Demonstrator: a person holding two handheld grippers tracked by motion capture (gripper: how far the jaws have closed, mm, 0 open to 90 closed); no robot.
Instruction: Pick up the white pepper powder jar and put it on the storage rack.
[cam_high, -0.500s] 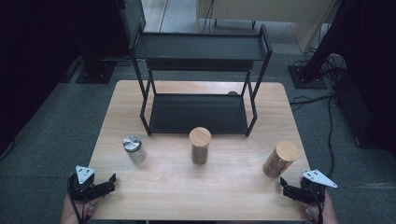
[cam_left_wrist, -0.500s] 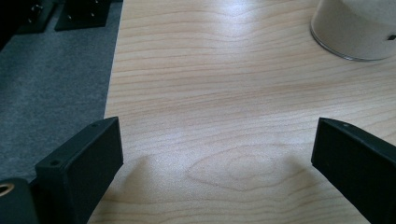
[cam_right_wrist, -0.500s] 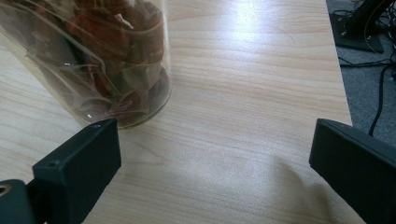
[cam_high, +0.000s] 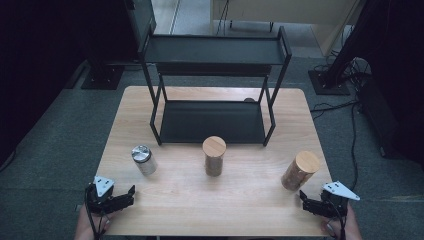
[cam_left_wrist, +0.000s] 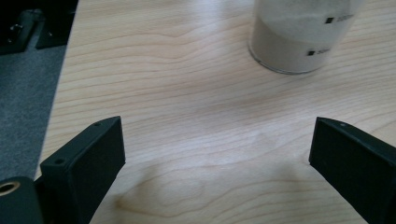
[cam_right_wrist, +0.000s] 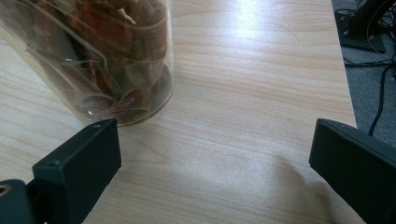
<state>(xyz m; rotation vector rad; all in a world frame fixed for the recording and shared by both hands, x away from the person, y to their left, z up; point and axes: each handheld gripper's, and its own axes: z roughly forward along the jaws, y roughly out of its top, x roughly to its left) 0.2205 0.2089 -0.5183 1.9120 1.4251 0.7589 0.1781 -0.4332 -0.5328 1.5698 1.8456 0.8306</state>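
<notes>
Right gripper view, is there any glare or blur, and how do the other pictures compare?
Right gripper view: bright glare on the pale wooden table; the clear glass jar of reddish dried pieces looks soft. Left gripper view: the clear jar of pale powder is slightly blurred. High view: dark surroundings, evenly lit tabletop.

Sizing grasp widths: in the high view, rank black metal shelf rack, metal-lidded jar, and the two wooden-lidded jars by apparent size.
1. Black metal shelf rack, far largest.
2. Right wooden-lidded jar and middle wooden-lidded jar: alike, not ranked.
3. Metal-lidded jar, smallest.

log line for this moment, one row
left gripper: open, empty | right gripper: open, empty | jars: three upright on table | shelf rack: empty
</notes>
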